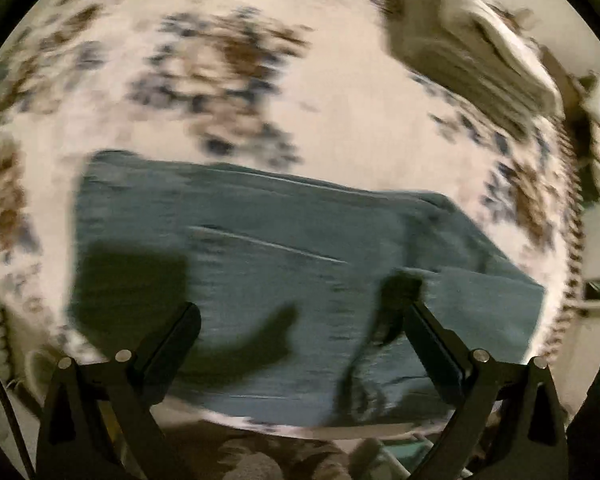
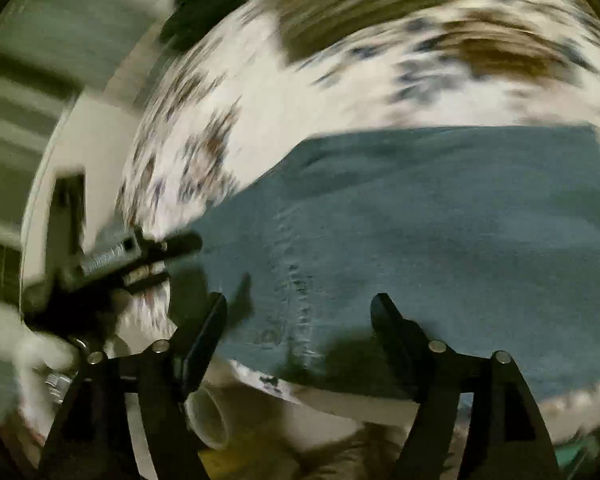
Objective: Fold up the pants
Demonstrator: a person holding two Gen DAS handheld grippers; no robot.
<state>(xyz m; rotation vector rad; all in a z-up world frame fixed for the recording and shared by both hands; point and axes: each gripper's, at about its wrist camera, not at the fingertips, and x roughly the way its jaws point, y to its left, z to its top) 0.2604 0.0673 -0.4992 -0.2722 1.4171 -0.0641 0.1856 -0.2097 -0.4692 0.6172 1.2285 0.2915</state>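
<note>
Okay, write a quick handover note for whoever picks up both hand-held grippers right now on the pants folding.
Left hand-held gripper: open, empty, above the pants.
Right hand-held gripper: open, empty, above the same pants.
Pants: blue, lying fairly flat on the flowered sheet, near its front edge. Frames are blurred, so how many folds are made is unclear.
Left to do: grip an edge with each gripper, fold over.

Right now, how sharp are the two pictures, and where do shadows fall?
Left wrist view: motion blur smears the floral cloth; claw shadows darken the blue pants. Right wrist view: stronger streaking at the edges; the right claw stays fairly sharp.
</note>
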